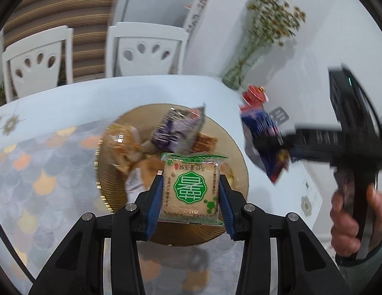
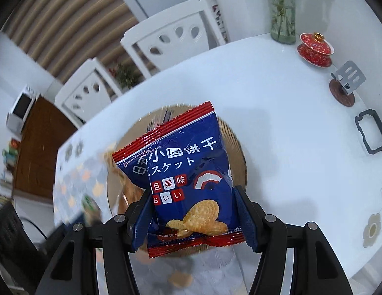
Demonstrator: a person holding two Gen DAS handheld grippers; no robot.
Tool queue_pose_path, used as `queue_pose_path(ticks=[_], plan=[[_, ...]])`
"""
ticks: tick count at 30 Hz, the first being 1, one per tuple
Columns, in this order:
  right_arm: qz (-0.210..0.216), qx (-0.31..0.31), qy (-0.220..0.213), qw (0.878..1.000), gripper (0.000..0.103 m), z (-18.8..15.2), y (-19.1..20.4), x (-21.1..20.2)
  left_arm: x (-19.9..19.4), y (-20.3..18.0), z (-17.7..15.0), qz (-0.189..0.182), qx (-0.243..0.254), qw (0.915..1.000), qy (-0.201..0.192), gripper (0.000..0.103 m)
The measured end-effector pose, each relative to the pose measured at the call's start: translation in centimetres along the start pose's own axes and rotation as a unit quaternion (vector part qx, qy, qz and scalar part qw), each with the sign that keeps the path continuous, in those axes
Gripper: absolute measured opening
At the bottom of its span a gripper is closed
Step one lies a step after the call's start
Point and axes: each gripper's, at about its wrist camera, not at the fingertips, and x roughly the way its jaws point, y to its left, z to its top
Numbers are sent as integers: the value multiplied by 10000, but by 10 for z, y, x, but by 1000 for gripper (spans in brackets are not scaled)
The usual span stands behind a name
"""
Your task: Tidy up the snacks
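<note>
Your left gripper clamps a green-labelled cracker packet above the round gold plate. Your right gripper holds a navy-and-red biscuit bag. A purple packet and clear-wrapped pastries lie in the plate.

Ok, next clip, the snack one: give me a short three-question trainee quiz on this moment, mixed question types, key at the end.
1. True or false: the left gripper is shut on a green-labelled biscuit packet.
2. Multiple choice: the right gripper holds A) a purple packet, B) a blue packet with red ends, C) nothing.
3. Short answer: what lies below both held packets on the table?

Key:
1. True; the blue pads press both its sides.
2. B
3. A round golden plate that already holds snacks, among them a purple packet; both held packets are lifted over it.
</note>
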Motion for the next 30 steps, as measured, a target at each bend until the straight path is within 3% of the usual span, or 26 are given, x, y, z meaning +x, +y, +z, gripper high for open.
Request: queue_pose_path(ticks=[9,11,12,13,18,30], plan=[[170,-78,-26,9998,61,7,11,10,20,-21,-5,59,394,9991,154,40],[159,-194,-53,9997,64,8,14,16,23,-21,-8,151,381,9990,162,51],[76,-312,27,9995,64,8,17,23,25,-20,-9,126,332,9991,237,66],[17,-340,117,9994,64,8,18,26,24,-19,-9,57,303,9992,238,70],[76,-319,95,9994,65,5,12,25,12,-15,-13,71,355,9992,162,70],[80,-425,57,9990,65,-4,17,7,-14,15,-21,199,-163,9997,61,70]])
